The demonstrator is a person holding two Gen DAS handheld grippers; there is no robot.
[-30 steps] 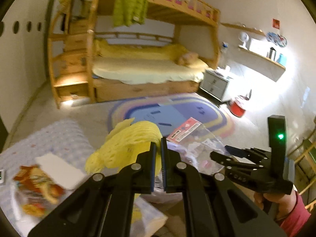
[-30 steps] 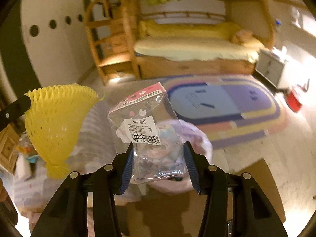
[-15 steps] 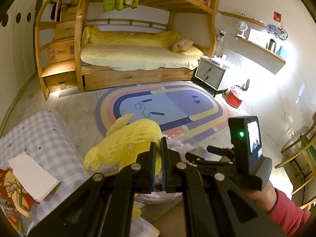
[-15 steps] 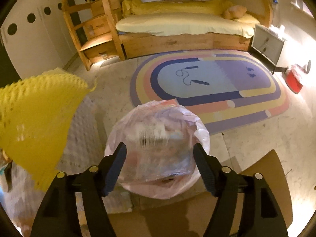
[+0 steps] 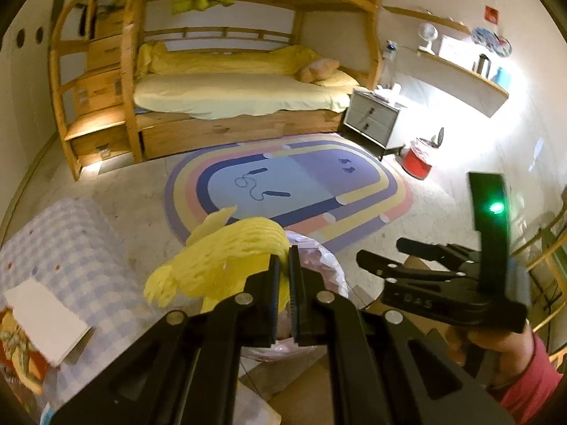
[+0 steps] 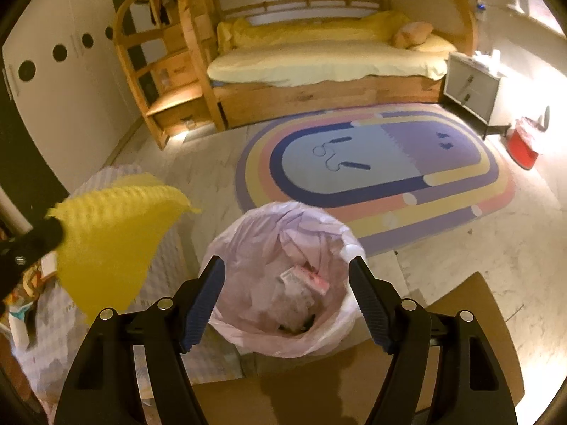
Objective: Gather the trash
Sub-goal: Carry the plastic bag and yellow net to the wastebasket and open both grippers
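Now mid-drop: right tool [image 6: 287, 297] has just been opening, jaws wide w/ nothing between them, over the pink-lined trash bag [image 6: 283, 276], the clear packet [image 6: 304, 278] lying inside. Left tool [image 5: 285, 283] clenched on yellow foam net [image 5: 212, 262], beside the bag. Next, prob.: carry net over bag, release.

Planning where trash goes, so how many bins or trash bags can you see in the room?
2. A pink-lined trash bag sits just below the open right gripper, with a wrapper inside. A red bin stands on the floor by the nightstand. Others may be hidden.
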